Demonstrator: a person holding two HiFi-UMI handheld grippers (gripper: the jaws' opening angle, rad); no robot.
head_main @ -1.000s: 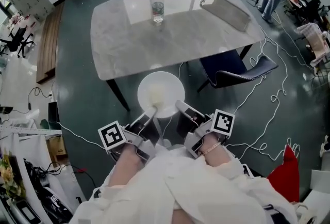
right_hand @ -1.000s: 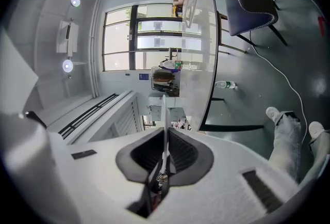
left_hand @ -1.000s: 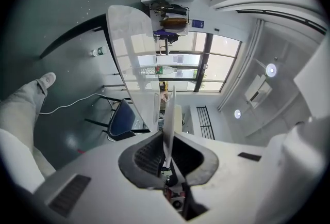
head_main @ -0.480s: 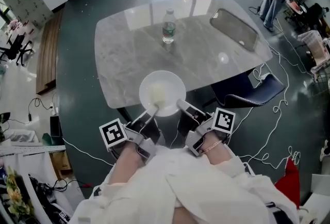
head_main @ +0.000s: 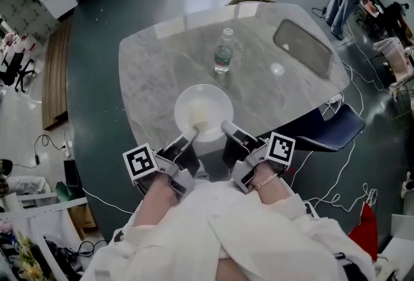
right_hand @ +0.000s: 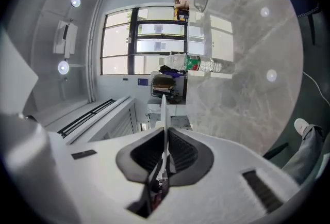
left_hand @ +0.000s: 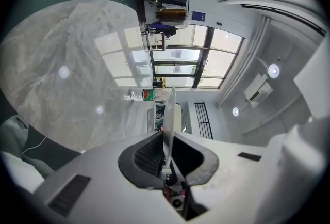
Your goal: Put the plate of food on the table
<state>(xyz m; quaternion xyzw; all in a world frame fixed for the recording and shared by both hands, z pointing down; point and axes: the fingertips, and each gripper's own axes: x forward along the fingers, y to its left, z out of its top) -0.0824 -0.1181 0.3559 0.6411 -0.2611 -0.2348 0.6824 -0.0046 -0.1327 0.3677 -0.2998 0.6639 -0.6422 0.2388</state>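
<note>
The plate [head_main: 203, 111], carrying a pale mound of food [head_main: 198, 118], is held over the near edge of the table [head_main: 162, 72]. Its far rim is above the marble top and its near rim is about at the table's border, and it is not yet set down. The left gripper [head_main: 188, 138] and the right gripper [head_main: 227, 126] each clamp the near rim. Both gripper views show the thin rim edge-on between jaws drawn narrow onto it. Both grips sit on the same side of the plate, so the far rim is unsupported. The likely risk is that the plate tips forward or pivots in the pads if one gripper leads the other, and the food slides. Lowering at this position would probably leave the plate overhanging the table's near edge. Further in on the table a water bottle [head_main: 223, 57] stands beyond the plate, and a dark tray [head_main: 302, 48] lies toward the table's far right corner. Advancing the plate too far could knock the bottle over.
</note>
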